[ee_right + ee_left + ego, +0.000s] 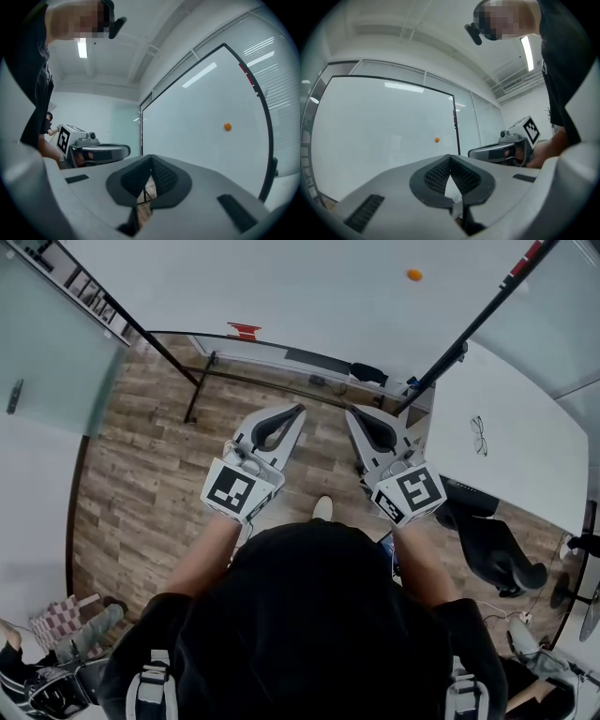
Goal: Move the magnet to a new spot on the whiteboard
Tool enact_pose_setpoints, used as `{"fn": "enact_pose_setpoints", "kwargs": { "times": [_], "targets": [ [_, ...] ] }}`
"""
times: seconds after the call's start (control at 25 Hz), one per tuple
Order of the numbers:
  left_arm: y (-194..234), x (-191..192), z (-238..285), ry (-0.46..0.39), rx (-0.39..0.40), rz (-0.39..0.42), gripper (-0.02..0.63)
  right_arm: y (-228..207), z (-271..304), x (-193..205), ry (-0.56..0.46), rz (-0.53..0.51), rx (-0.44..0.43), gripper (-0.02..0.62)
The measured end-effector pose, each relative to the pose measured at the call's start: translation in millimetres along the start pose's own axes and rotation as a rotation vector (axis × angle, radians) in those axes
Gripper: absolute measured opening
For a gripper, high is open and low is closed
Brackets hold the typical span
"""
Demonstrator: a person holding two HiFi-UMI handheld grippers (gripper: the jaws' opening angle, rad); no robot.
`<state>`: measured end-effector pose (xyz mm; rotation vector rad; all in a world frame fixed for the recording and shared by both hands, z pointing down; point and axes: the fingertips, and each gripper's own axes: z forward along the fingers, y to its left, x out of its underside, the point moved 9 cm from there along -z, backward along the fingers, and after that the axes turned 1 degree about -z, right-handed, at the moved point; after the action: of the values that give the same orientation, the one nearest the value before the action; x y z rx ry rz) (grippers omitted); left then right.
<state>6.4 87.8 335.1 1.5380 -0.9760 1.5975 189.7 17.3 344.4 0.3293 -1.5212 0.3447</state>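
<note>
Orange magnet (413, 275) on the whiteboard (281, 296) ahead of us, off to the right; our right gripper (353, 412) is nearer than our left gripper (298, 410); both pairs of jaws together, empty.

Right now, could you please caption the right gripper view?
Empty, shut right gripper faces a whiteboard bearing one orange magnet.

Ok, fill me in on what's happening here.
A person stands facing a whiteboard, holding a gripper in each hand. The left gripper and right gripper both point at the board, jaws together, nothing between them. The small orange magnet sits on the board, apart from both grippers.
</note>
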Motion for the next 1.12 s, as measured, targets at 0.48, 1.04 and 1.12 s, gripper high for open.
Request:
{"fn": "enact_pose_setpoints", "kwargs": {
  "times": [0.48, 1.04, 1.12],
  "targets": [
    [21, 7, 86, 0.011, -0.004, 0.013, 0.002, -90, 14, 7, -0.009, 0.002, 0.007, 0.002],
    [78, 15, 160, -0.014, 0.118, 0.005, 0.002, -146, 48, 12, 0.002, -0.004, 0.144, 0.002],
    [91, 15, 174, -0.022, 0.148, 0.001, 0.002, -156, 59, 13, 0.007, -0.005, 0.173, 0.002]
  ]
}}
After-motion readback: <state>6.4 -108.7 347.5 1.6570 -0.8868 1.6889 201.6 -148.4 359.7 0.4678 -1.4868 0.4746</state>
